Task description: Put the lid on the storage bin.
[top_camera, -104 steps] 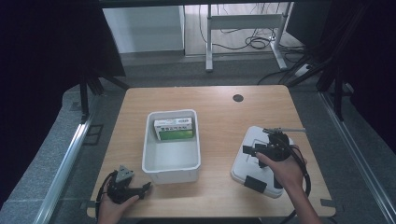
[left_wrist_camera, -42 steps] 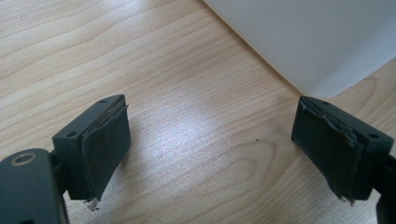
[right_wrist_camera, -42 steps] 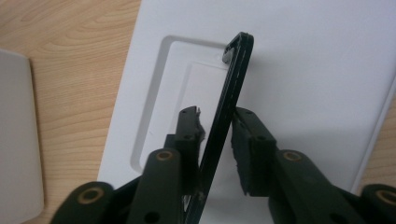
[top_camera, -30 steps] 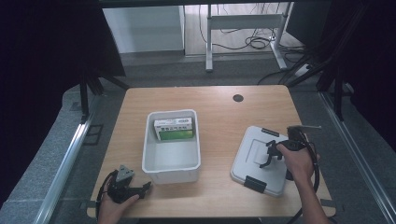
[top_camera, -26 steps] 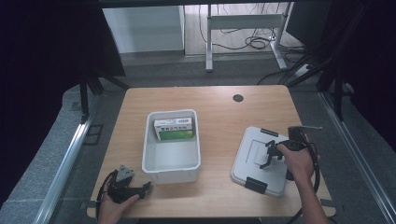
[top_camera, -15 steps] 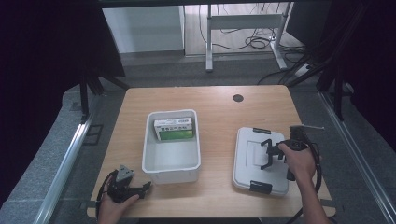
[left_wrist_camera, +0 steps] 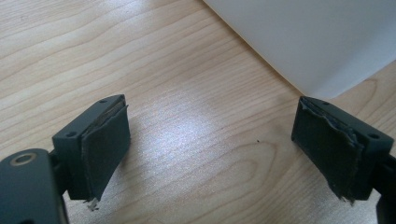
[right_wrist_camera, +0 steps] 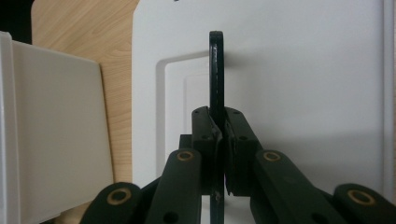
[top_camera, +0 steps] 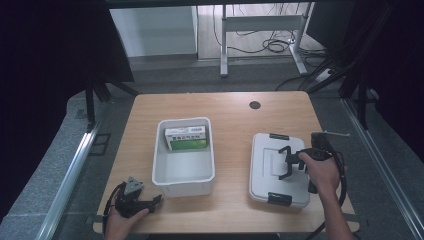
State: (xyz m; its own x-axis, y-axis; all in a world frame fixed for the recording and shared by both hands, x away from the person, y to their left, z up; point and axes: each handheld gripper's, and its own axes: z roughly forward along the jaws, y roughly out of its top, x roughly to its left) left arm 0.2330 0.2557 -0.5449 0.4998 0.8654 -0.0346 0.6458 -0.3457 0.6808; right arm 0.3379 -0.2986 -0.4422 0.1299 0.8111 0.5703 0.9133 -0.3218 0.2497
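A wooden table [top_camera: 235, 107] spreads out ahead of me. To the left of my right gripper [top_camera: 286, 163] stands an open white plastic bin [top_camera: 184, 172], and inside it, at the far end, lies a green-and-white box [top_camera: 186, 138]. Under my right gripper lies the bin's white lid [top_camera: 265, 150], flat on the table, well apart from the bin, with a black latch at its near and far edges. My right gripper is clamped on the lid's black handle [right_wrist_camera: 216, 70], which stands upright between the pads in the right gripper view. My left gripper [top_camera: 150, 202] rests at the table's near edge, just beside the bin's near left corner, jaws spread wide with bare wood between them.

I judge the work as early: the box is already in the bin and the handle is gripped, but the lid is not yet lifted, carried across to the bin, set on top or latched.
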